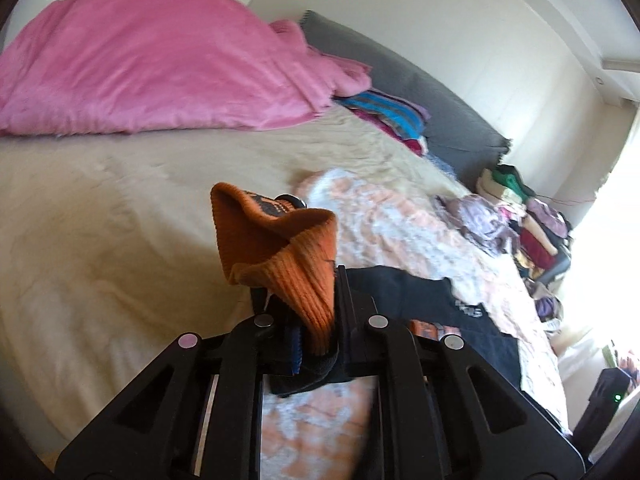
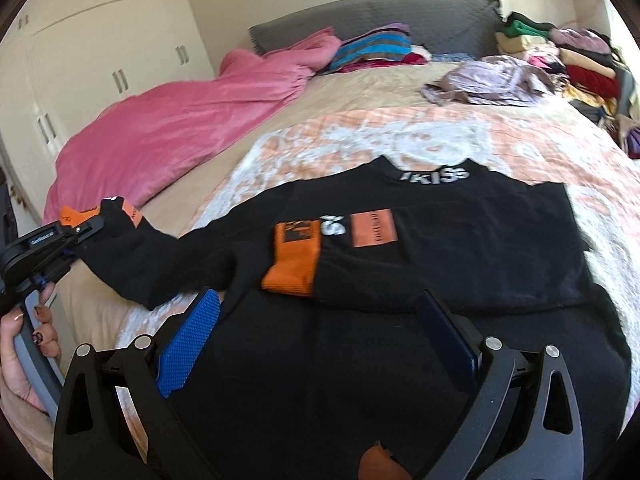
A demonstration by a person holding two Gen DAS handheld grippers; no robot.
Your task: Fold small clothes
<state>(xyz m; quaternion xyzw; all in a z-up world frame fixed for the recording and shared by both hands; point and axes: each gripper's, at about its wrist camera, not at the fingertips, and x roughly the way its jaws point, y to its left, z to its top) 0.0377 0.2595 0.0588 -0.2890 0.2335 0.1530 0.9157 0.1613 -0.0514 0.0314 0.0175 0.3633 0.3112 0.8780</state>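
Note:
A black sweater (image 2: 440,248) with orange cuffs and patches lies spread on a peach-and-white quilt (image 2: 360,136) on the bed. One sleeve is folded across its chest, its orange cuff (image 2: 294,270) lying there. My left gripper (image 1: 300,312) is shut on the other sleeve's orange cuff (image 1: 280,248) and holds it lifted; it also shows in the right wrist view (image 2: 86,226) at the far left. My right gripper (image 2: 320,336) is open and empty, just above the sweater's lower part.
A pink blanket (image 2: 168,120) is heaped on the left of the bed. Striped folded clothes (image 2: 372,48) lie by the grey headboard (image 2: 360,16). A lilac garment (image 2: 488,80) and stacked clothes (image 2: 580,64) sit at the far right. White wardrobes (image 2: 100,52) stand left.

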